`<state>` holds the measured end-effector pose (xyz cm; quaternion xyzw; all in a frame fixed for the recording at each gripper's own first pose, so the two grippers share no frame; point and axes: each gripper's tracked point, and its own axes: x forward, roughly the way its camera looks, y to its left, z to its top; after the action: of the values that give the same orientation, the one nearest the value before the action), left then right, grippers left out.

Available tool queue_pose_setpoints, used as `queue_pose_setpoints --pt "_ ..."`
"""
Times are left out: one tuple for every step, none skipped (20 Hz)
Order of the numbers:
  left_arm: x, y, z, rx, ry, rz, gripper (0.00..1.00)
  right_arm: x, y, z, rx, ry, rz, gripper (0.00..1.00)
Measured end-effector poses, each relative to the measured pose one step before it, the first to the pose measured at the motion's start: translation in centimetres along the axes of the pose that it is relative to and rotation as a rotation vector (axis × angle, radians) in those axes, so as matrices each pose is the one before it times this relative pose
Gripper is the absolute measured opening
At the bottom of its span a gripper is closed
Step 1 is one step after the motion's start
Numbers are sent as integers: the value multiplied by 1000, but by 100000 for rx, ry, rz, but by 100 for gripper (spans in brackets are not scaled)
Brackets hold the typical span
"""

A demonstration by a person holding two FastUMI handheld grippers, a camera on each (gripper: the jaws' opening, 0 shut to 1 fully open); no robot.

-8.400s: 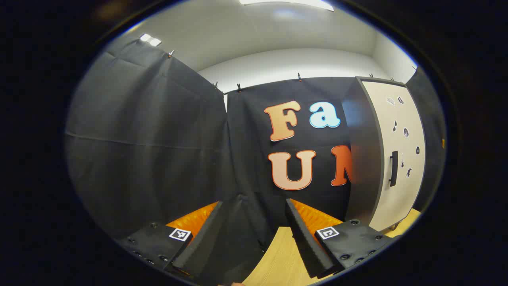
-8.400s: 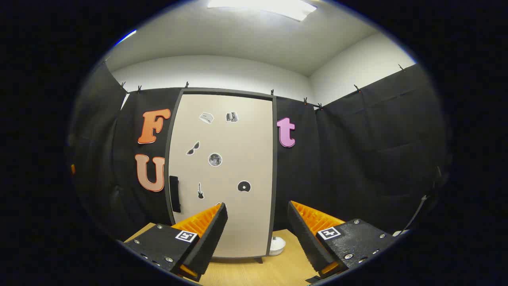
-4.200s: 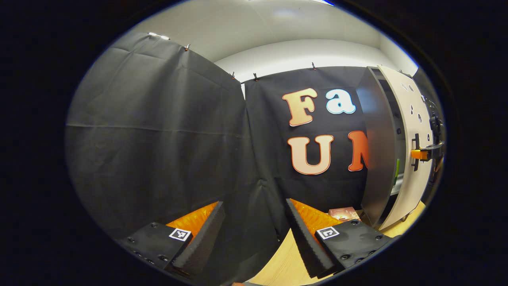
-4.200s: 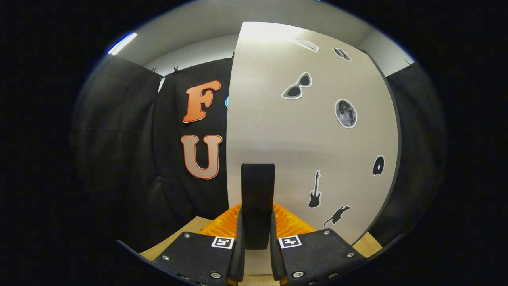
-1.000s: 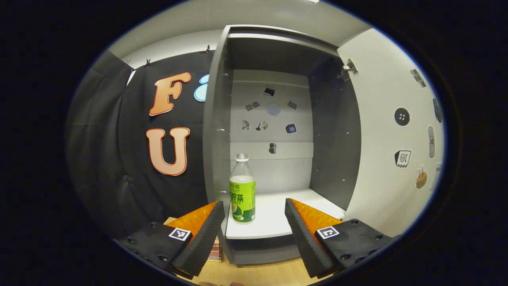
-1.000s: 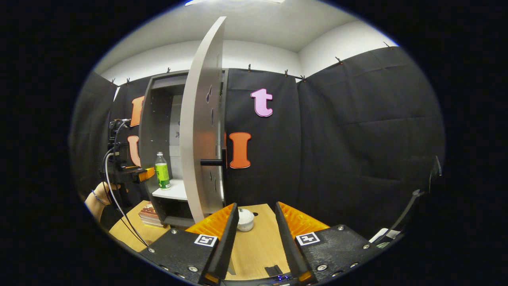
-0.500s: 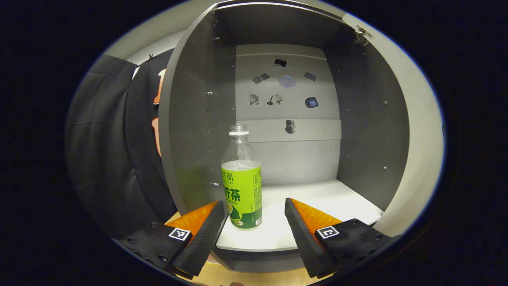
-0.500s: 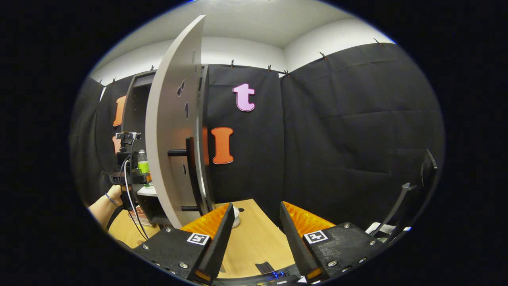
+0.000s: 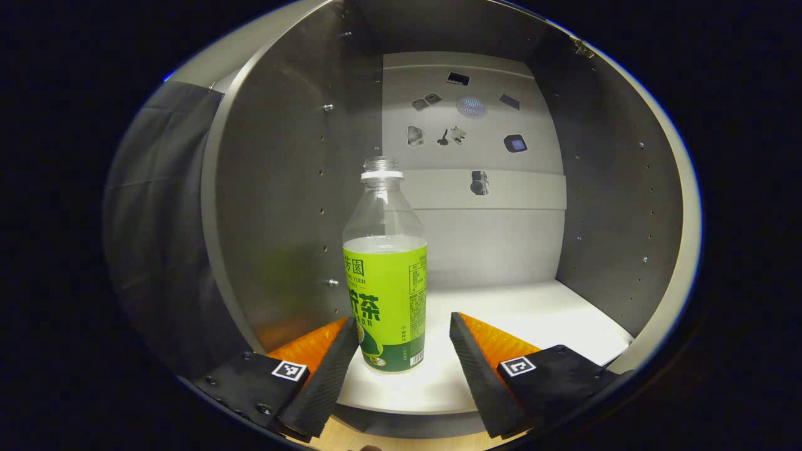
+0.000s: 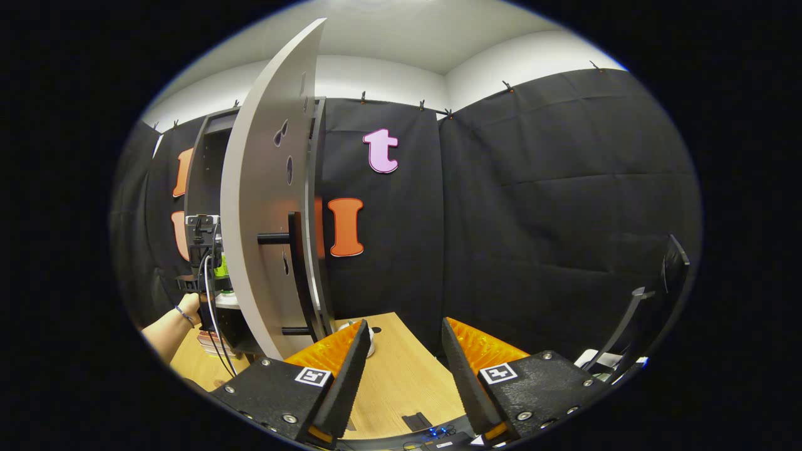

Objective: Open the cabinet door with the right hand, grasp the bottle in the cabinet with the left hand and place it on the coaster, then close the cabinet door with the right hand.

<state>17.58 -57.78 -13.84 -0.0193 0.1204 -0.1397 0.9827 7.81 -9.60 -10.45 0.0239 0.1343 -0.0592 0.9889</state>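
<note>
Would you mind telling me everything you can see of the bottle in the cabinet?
The bottle is clear plastic with a pale ringed neck and a bright green label around its lower body. It stands upright near the front left of the white shelf, between the open fingers of the left gripper, not yet clamped.

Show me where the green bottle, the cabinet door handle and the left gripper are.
bottle [image 9: 385, 300], left gripper view, green label.
door handle [image 10: 294, 275], right gripper view, black bar.
left gripper [image 9: 398, 360], left gripper view, between open fingertips.
</note>
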Motion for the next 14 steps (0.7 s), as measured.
queue_pose_setpoints --pt "40 242 -152 188 224 766 95 47 -130 8 -79 166 -342 72" --pt "47 317 -82 111 213 1551 96 -83 -24 -76 273 215 -435 72" --pt "57 20 0 -108 -412 1089 94 -52 -80 36 317 74 -373 72" --pt "39 -79 149 -322 -451 71 94 13 -107 32 401 -57 -523 72" --pt "72 27 129 -782 -777 -169 92 199 -64 21 344 -63 -482 72" --pt "-72 -98 116 -1198 -400 -697 86 69 -54 46 423 -91 -239 72" --pt "-171 -198 6 -570 -51 -1401 80 40 18 -75 470 -32 91 72" --pt "61 -906 -190 -909 992 -4836 80 155 28 -32 537 5 -33 72" --pt "17 -834 -556 -1204 2170 -2213 75 25 -136 89 261 -85 -1 72" --pt "147 -580 -496 -203 1596 -1293 65 -23 14 -87 110 136 -225 72" --pt "102 -177 -364 -298 1085 -168 57 -25 -83 -22 309 285 -358 72" --pt "217 -382 -311 -1160 797 -1136 55 -72 46 -21 534 241 265 72" --pt "-75 -499 -47 -639 -183 -1559 55 -63 36 -107 428 3 398 72" --pt "-4 -195 354 574 -1430 -739 55 68 5 35 -47 -177 10 77"
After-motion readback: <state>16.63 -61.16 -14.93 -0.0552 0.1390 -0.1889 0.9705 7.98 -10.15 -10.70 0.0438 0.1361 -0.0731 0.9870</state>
